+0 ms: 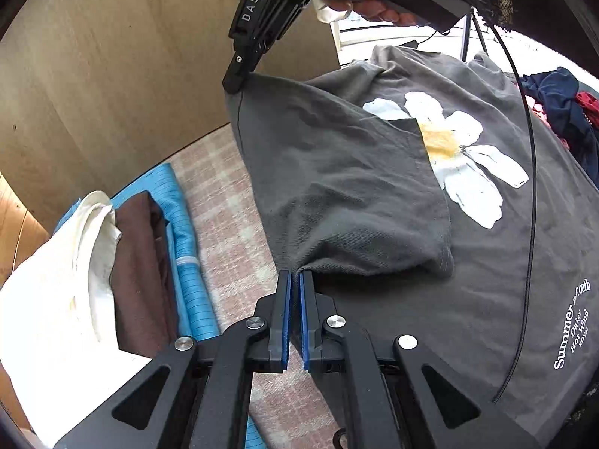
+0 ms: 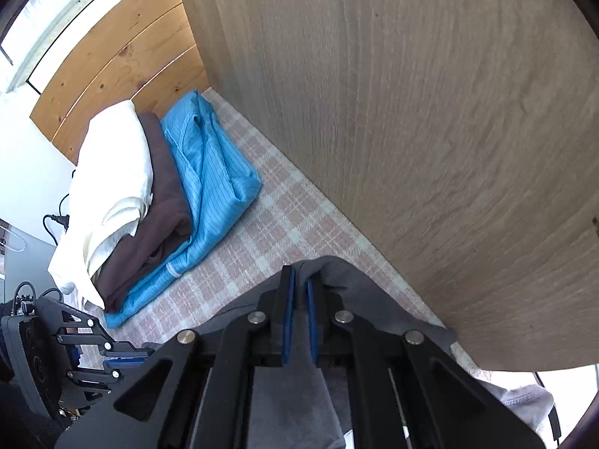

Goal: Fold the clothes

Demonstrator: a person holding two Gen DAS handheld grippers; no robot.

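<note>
A dark grey T-shirt with a white daisy print lies on the pink plaid sheet, one side folded over the print. My left gripper is shut on the near corner of that folded side. My right gripper, held by a hand, pinches the far corner and lifts it off the sheet. In the right wrist view the right gripper is shut on grey T-shirt fabric, which passes between its blue pads. The left gripper shows at the lower left there.
A stack of folded clothes, white on brown on blue, sits at the left on the plaid sheet. A wooden panel rises right behind the sheet. Unfolded dark blue and red clothes lie at the far right. A black cable crosses the shirt.
</note>
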